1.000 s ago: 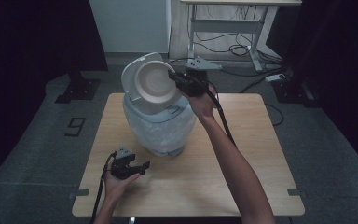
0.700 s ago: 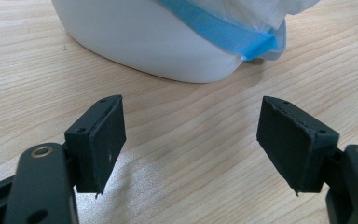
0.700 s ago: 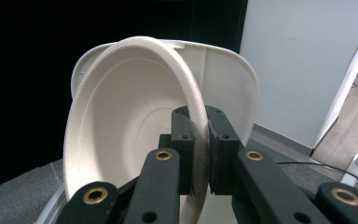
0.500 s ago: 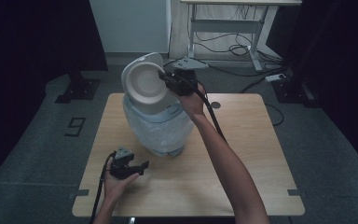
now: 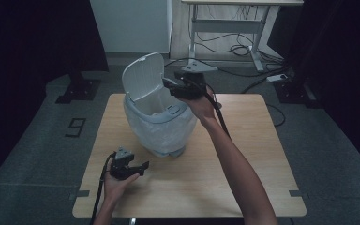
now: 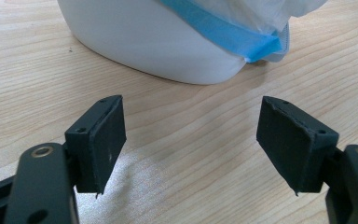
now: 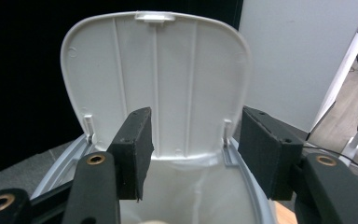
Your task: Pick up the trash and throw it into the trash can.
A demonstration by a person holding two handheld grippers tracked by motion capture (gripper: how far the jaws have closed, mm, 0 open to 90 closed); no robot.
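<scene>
A white lidded bin (image 5: 161, 131) lined with a thin plastic bag stands on the wooden table (image 5: 243, 154), its lid (image 5: 143, 77) tipped up and back. My right gripper (image 5: 168, 84) hovers over the bin's mouth and points at the lid (image 7: 158, 70). Its jaws have just been opening and nothing is between them. Something pale and rounded (image 7: 151, 221) lies down inside the liner. My left gripper (image 5: 144, 166) rests near the table's front left, open and empty (image 6: 191, 140), facing the bin's base (image 6: 144, 42) and a blue band (image 6: 223, 32) on the bag.
The table's right half and front edge are bare wood. Behind it stand a white desk frame (image 5: 225, 28) and floor cables (image 5: 262, 79). Dark curtains hang on both sides, and a "9" mark (image 5: 76, 126) lies on the floor at left.
A white plate that my right gripper held above the bin is no longer in its jaws. Those jaws have spread apart. The left hand has not moved.
</scene>
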